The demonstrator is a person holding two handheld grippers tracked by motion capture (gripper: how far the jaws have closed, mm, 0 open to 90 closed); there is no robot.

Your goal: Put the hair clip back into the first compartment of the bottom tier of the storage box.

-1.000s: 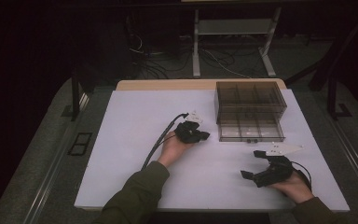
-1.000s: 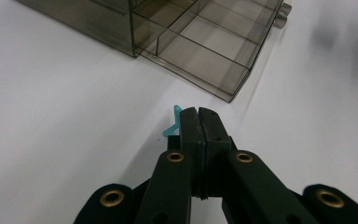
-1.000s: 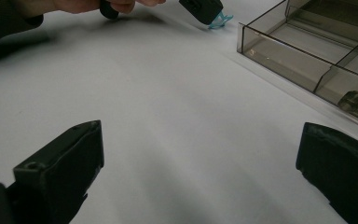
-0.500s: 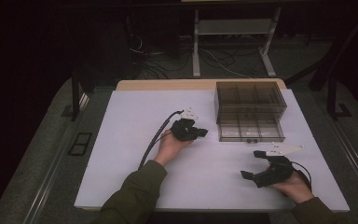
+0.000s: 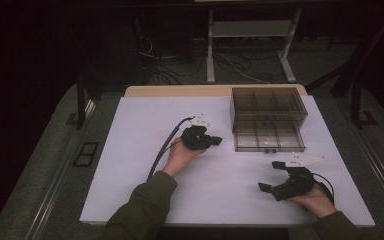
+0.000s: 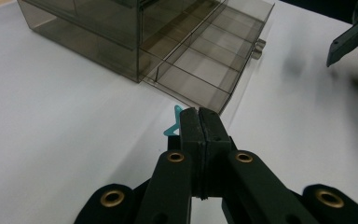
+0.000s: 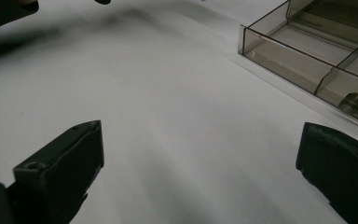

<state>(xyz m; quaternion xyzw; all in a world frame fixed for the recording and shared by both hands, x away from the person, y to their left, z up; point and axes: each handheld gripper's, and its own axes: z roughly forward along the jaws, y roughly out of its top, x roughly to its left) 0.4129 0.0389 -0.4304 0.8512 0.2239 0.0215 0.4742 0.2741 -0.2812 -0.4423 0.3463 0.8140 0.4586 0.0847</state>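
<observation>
- On the left of the high view, the left gripper is hovering over the white table, just left of a smoky clear drawer box, with its black cable trailing back beside the forearm
- In the left gripper view, the left gripper is pressing its jaws together on a small, thin teal piece; only a flat pointed corner is sticking out at the jaws' left side, so its full shape cannot be told
- The teal piece is being held above the table, near the front corner of the pulled-out drawer, which is looking empty in its visible compartments
- Judging by this, the pick-up is looking done and the placing into the drawer is looking like the step left, with the piece not yet over any compartment
- The drawer box is sitting at the far right part of the table, its lower drawer standing open toward the person, with a small knob on its front
- At the right, the right gripper is resting low near the table's front edge, well apart from the box, its jaws standing wide and holding nothing
</observation>
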